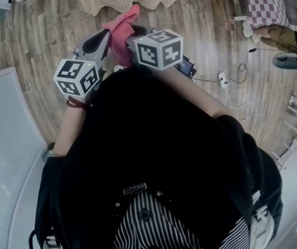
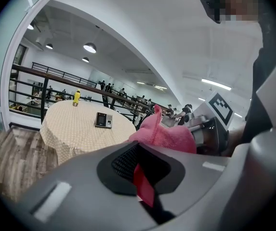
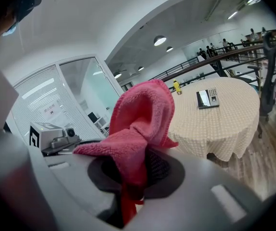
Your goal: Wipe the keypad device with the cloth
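- The right tool (image 3: 132, 179) was clamped on the pink cloth (image 3: 138, 129). The cloth rose from between its jaws in a folded bunch.
- The left tool (image 2: 138, 173) had its jaws closed together, with only a thin red strip (image 2: 143, 189) showing at their seam.
- In the head view both tools were raised close in front of the person's chest, side by side, and the cloth (image 1: 121, 31) stood up between them.
- From the left gripper view, the cloth (image 2: 164, 134) sat just beside the right tool's marker cube (image 2: 221, 108).
- The keypad device (image 3: 208, 98) lay flat on a round worktop (image 3: 224, 124) covered with a checked tablecloth, well apart from both tools and untouched.
- A small yellow bottle (image 3: 177, 86) stood upright near the far edge of that worktop, apart from the keypad device.
- The floor (image 1: 44, 30) was wood plank.
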`<move>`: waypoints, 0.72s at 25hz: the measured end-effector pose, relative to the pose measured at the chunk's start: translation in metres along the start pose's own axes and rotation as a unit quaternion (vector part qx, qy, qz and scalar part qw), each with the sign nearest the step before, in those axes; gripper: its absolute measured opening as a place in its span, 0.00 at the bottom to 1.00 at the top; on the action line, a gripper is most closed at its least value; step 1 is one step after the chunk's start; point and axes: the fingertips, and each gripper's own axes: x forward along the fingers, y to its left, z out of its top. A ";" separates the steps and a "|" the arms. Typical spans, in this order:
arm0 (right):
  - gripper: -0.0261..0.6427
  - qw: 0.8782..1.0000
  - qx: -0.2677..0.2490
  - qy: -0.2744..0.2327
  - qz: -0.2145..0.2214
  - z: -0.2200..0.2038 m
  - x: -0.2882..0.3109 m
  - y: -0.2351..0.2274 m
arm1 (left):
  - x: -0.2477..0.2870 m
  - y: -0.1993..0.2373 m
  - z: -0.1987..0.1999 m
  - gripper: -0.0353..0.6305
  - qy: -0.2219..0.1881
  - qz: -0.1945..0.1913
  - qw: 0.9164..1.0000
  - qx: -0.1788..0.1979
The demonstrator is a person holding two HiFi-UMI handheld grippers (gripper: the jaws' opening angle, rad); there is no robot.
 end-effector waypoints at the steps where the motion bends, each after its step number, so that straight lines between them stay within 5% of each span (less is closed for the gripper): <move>1: 0.14 1.000 0.001 0.000 0.002 0.005 0.001 -0.005 | 0.005 0.001 0.003 0.05 0.000 -0.001 1.000 -0.001; 18: 0.14 0.999 0.009 0.000 0.031 0.155 0.047 -0.144 | 0.169 0.065 0.113 0.05 0.018 0.019 1.000 0.000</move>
